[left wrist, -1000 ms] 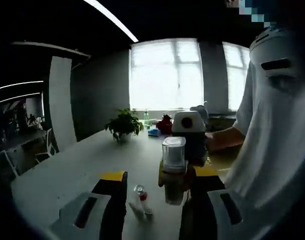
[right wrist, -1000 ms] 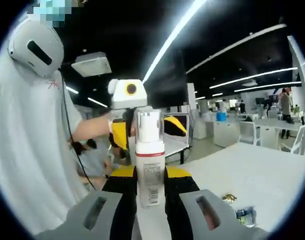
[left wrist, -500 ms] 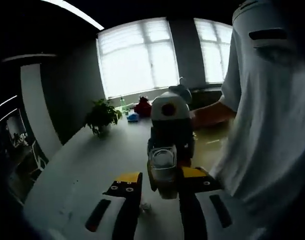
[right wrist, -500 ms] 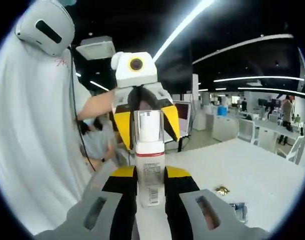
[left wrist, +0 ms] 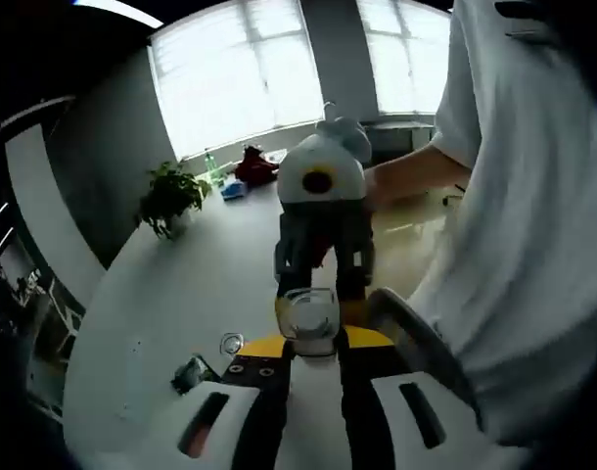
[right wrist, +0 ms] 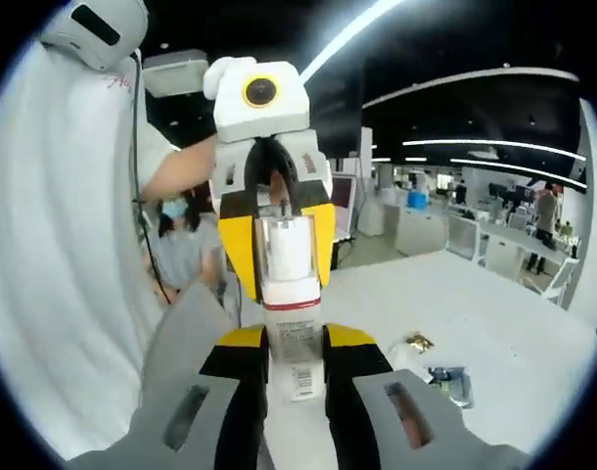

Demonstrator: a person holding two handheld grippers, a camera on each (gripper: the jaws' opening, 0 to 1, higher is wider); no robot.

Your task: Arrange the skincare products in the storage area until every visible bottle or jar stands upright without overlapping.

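Above the white table (right wrist: 494, 323), the right gripper (right wrist: 294, 364) is clamped on a white pump bottle (right wrist: 292, 323) with a clear cap, held upright in the air. The left gripper (right wrist: 275, 245) is right at that cap, its jaws on each side; I cannot tell if they squeeze it. If both pull, the cap may pop off, or the bottle may drop onto small things lying on that table.
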